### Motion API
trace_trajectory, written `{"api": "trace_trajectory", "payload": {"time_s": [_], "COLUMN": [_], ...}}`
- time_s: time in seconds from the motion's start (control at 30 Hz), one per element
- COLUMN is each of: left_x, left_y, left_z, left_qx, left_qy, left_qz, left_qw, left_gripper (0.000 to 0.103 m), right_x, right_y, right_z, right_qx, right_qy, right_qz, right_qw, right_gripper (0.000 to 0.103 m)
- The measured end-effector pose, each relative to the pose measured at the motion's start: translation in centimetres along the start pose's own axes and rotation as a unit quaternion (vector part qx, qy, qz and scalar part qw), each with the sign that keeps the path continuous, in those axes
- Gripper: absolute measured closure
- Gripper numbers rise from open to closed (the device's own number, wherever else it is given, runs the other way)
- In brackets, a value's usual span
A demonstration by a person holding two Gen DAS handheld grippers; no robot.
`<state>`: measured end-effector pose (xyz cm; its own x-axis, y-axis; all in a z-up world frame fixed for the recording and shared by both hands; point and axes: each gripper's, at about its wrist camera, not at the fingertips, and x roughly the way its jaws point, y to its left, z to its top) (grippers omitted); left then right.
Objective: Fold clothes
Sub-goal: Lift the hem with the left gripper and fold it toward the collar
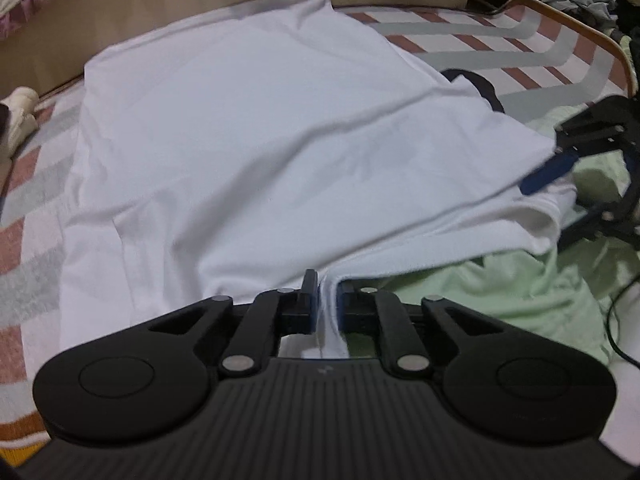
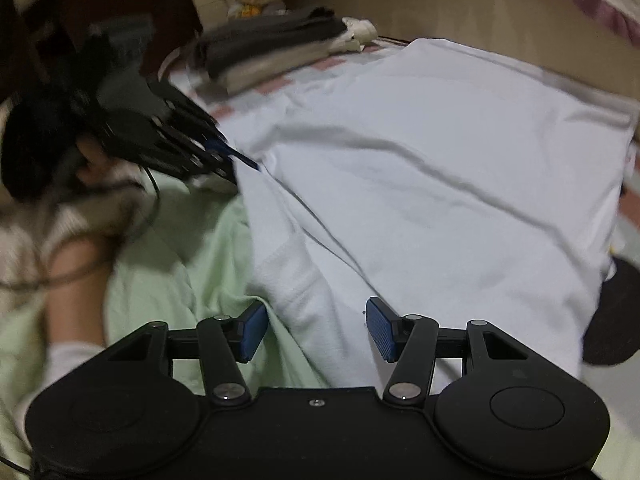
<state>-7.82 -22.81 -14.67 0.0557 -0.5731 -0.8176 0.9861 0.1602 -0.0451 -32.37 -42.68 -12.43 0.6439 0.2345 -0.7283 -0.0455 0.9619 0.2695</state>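
Left fingers (image 1: 328,300) clamped on white shirt (image 1: 248,128); right fingers (image 2: 316,330) apart, folded stack (image 2: 264,52) only rightward.

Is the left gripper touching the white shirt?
Touching: the left wrist view shows the left gripper shut on a pinched fold of the white shirt.

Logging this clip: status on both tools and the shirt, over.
Left tool shut on white shirt edge. Right tool open over shirt hem, no grip. Green garment lies under the near edge.
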Motion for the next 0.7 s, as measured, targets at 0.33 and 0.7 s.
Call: {"api": "trace_trajectory", "payload": {"time_s": [0.33, 0.7], "left_x": [0.5, -2.3], "left_y": [1.4, 1.1], "left_z": [2.5, 0.4], "left_qx": [-0.025, 0.050], "left_qy": [-0.056, -0.051], "left_qz": [0.024, 0.019], "left_qw": [0.9978, 0.9973], "left_gripper": [0.097, 0.063], "right_x": [1.8, 3.6], "right_y": [0.2, -3.3], "right_z": [1.0, 2.2], "right_qx": [-0.015, 0.029], "right_qy": [0.010, 0.001], "right_qz": [-0.080, -0.118], "right_qw": [0.997, 0.993], "right_gripper": [0.042, 0.091]}}
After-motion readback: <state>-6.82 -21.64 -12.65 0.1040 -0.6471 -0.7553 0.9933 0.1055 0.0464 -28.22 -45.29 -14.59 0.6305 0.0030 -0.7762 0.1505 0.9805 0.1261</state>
